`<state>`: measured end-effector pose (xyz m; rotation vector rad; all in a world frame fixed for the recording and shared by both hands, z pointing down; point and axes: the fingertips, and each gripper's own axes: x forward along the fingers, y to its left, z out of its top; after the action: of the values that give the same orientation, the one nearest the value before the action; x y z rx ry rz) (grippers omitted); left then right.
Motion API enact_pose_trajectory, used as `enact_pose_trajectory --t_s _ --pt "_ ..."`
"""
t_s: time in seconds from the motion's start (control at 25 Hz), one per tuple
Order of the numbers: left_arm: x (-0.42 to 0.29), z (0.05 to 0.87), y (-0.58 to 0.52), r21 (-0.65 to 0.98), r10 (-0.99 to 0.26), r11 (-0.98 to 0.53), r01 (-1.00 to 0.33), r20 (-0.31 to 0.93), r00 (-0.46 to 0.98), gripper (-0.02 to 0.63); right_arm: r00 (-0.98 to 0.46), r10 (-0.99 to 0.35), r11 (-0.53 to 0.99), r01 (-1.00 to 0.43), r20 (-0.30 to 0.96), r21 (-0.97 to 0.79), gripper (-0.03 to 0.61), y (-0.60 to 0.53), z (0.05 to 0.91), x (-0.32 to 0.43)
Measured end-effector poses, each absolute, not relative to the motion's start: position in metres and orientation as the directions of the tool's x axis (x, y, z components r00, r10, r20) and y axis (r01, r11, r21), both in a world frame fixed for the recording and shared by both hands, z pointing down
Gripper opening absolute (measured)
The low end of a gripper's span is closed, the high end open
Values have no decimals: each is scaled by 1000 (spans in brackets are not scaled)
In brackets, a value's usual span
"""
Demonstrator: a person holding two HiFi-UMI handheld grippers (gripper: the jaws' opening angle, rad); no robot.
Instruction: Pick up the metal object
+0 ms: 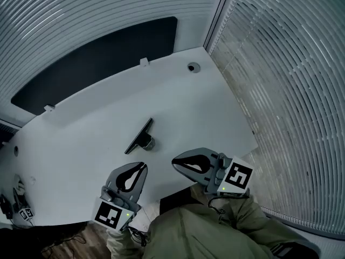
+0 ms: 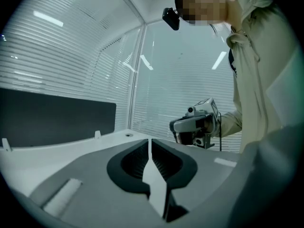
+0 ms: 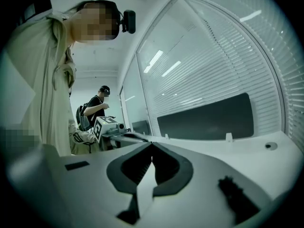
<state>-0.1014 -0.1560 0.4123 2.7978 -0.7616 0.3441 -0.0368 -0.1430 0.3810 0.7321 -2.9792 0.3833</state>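
Note:
The metal object (image 1: 141,136) is a dark flat bar on a short round base, lying on the white table (image 1: 81,144) near its middle. My left gripper (image 1: 143,166) hovers just short of it, toward me, fingertips together and holding nothing. My right gripper (image 1: 174,161) is to the right of the object, pointing left, also shut and empty. In the left gripper view the jaws (image 2: 150,141) meet at the tip, and the right gripper (image 2: 194,125) shows beyond them. In the right gripper view the jaws (image 3: 151,145) are closed; a dark blurred shape (image 3: 237,198) sits low at the right.
A long dark panel (image 1: 97,58) runs along the table's far edge, with a round cable hole (image 1: 193,67) at the far right corner. Blinds close the walls. Cables and small gear (image 1: 19,201) lie at the near left. Another person (image 3: 97,109) stands in the background.

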Motion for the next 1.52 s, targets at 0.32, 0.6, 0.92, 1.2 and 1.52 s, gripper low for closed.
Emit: enact_pose_trajectory --t_s 0.32,0.6,0.92,1.2,1.52 --pt "-95 500 -224 96 -514 -784 -613 453 729 326 -912 -388 844 -410 134 -345 2 -180 419 -36" --pt "-86 581 -247 86 -448 -758 -646 650 613 403 -926 -342 826 -377 160 -419 2 -194 442 -41" --pt "-85 603 -249 -86 -446 -810 -580 733 514 356 -934 -312 829 -357 174 -430 2 -213 463 -42" --pt "-86 596 -254 -32 -483 -773 -633 677 555 211 -931 -296 840 -360 213 -406 2 -216 479 -50" --pt "-93 561 -260 68 -513 -728 -682 607 607 112 -918 -304 829 -386 254 -404 2 -222 479 -49"
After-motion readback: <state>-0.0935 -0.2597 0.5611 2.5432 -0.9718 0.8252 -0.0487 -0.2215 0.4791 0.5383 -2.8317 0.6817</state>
